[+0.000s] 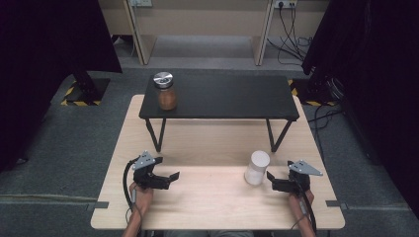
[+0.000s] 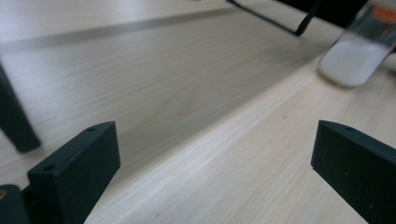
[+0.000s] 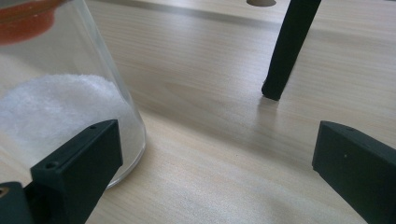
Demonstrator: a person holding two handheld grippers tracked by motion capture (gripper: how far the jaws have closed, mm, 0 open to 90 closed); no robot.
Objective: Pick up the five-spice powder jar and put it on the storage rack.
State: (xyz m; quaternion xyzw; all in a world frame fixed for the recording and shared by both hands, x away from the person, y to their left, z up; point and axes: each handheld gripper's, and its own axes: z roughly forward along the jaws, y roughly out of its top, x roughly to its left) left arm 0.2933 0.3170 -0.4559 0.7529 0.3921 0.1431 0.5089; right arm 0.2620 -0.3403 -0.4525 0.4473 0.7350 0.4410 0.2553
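Observation:
A white-capped clear jar (image 1: 257,167) holding white powder stands on the pale wooden table (image 1: 212,197), front right; it also shows as the jar (image 2: 355,51) and, close up, the jar (image 3: 56,102). My right gripper (image 1: 273,180) is open just right of it, the jar beside its left jaw rather than between the jaws (image 3: 217,172). My left gripper (image 1: 170,178) is open at the front left over bare wood (image 2: 212,172). A jar of brown powder with a metal lid (image 1: 166,91) stands on the left end of the black shelf (image 1: 232,96).
The black shelf stands on thin black legs (image 1: 154,133) across the table's far half; one leg (image 3: 287,51) is close ahead of my right gripper. Grey floor surrounds the table. Dark curtains hang on both sides, with cables at the back right (image 1: 296,44).

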